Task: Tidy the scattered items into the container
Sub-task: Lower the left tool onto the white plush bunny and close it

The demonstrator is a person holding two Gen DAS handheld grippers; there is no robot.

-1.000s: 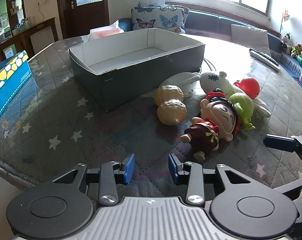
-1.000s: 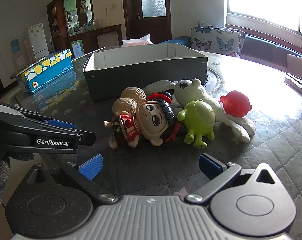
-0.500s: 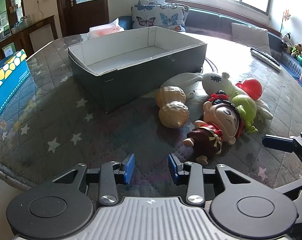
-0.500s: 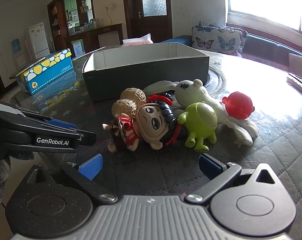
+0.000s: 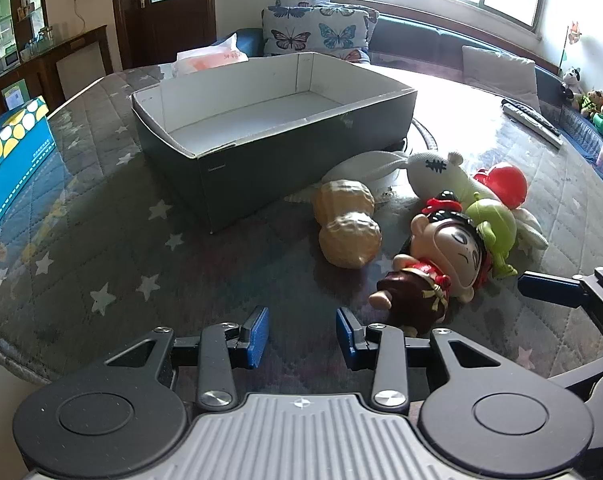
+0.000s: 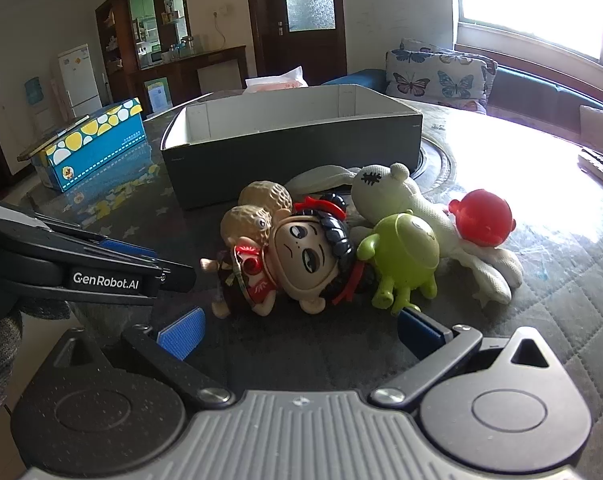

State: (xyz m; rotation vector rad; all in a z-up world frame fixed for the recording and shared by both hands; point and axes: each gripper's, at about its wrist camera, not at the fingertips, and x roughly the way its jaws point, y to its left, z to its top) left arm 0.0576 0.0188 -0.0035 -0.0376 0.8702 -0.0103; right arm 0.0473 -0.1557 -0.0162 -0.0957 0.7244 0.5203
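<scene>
Right now the box (image 5: pixel 301 148) sits empty, and every toy lies just in front of it: peanut (image 5: pixel 347 226) nearest, doll (image 6: pixel 297 258), green figure (image 6: pixel 401 258), white plush (image 6: pixel 417 208) and red ball (image 6: pixel 483 218) bunched and touching. Both tongs gape empty: left gripper (image 5: pixel 302 334), right gripper (image 6: pixel 299 334). The pile is the risk: closing on the doll may catch or roll its neighbours, and the rounded head could slip from the pads.

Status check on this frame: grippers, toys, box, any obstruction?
Left gripper open, right gripper open, both holding nothing. Box has nothing in it; doll, peanut toy, green figure all on the table beside it. Nothing in the way.
</scene>
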